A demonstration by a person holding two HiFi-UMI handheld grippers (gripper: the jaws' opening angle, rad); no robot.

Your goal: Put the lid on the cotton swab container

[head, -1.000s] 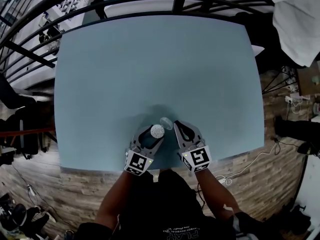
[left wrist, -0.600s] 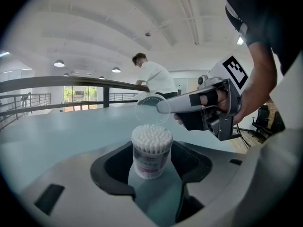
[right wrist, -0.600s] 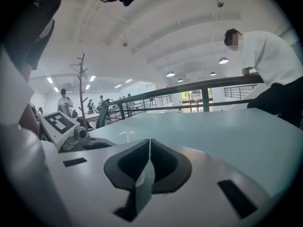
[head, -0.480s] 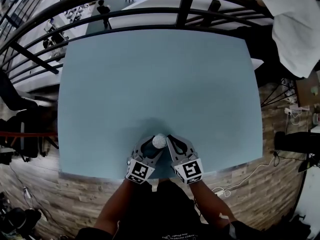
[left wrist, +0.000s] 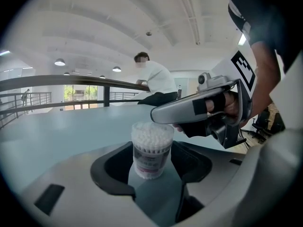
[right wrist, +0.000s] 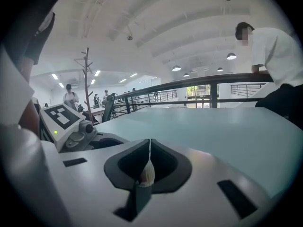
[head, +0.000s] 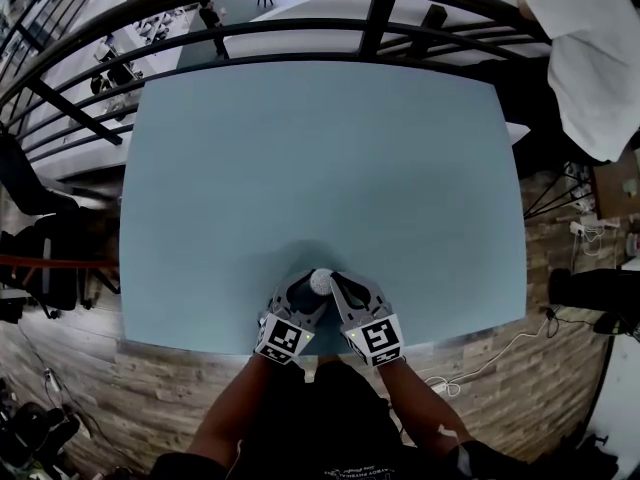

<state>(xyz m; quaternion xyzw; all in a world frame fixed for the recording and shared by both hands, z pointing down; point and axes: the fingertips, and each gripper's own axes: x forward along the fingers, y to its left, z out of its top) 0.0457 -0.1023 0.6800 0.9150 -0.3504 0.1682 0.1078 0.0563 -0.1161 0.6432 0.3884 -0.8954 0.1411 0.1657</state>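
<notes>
At the near edge of the table, right in front of me, the two grippers have come together. My left gripper has its jaws set wide and closed on the cotton swab container, which stands upright between them with its mouth uncovered and the white swab heads showing. My right gripper has its jaws nearly together, pinching the thin clear lid edge-on.

A second ago the right gripper sat off to the right, with the lid beside the container. Since then it has swung in leftward, and from the left gripper view its finger now hangs just over the container's rim. The left gripper's hold has not altered.

As I read it, the approach is done and the seating is not. The lid must next be levelled over the mouth and pressed down.
</notes>
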